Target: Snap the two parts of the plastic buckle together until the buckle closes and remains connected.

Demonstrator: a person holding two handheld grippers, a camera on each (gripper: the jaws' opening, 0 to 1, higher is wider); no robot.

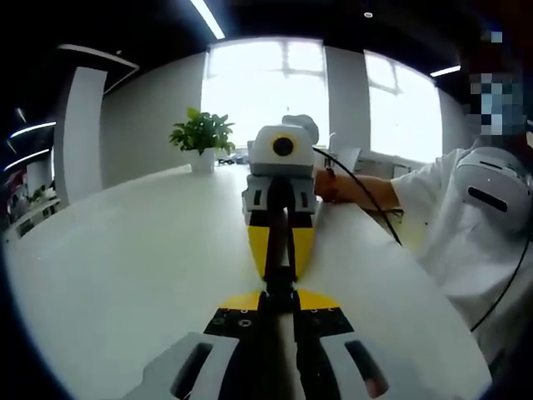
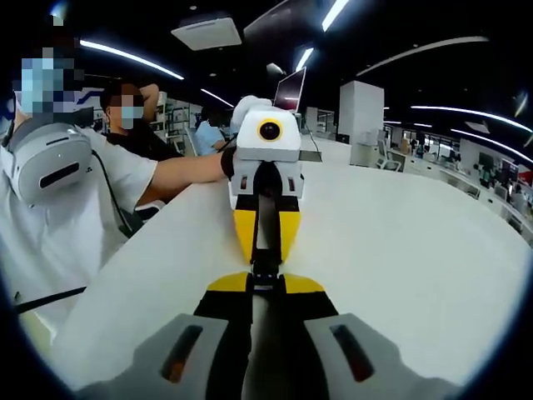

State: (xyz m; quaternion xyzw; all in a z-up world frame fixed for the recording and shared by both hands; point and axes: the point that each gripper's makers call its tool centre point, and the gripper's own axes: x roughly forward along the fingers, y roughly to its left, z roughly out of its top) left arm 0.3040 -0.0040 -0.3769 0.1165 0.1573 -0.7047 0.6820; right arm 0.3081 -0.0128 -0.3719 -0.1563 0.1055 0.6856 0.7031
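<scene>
**Buckle held tip to tip between both sets of fingers**

The buckle sits right at our fingertips, a small dark piece pinched where the two grippers meet nose to nose above the surface. In the left gripper view, the left gripper has its fingers drawn together on the near end. The right gripper, pointing back at us, has its yellow fingers closed on the far end. The right gripper view shows the same meeting from the other side.

The piece is too small and dark for us to tell whether the two halves have latched. A dark band runs on between the opposite fingers, and we cannot say whether it is strap.

We judge the buckle to be light, stiff plastic, smooth enough to twist in a pinch. We would hold each half by its body behind the mating end, keeping prongs and socket free, and push straight along the common line.

Beyond the fingers, a person's sleeve lies to one side, and a potted plant stands far back.
</scene>
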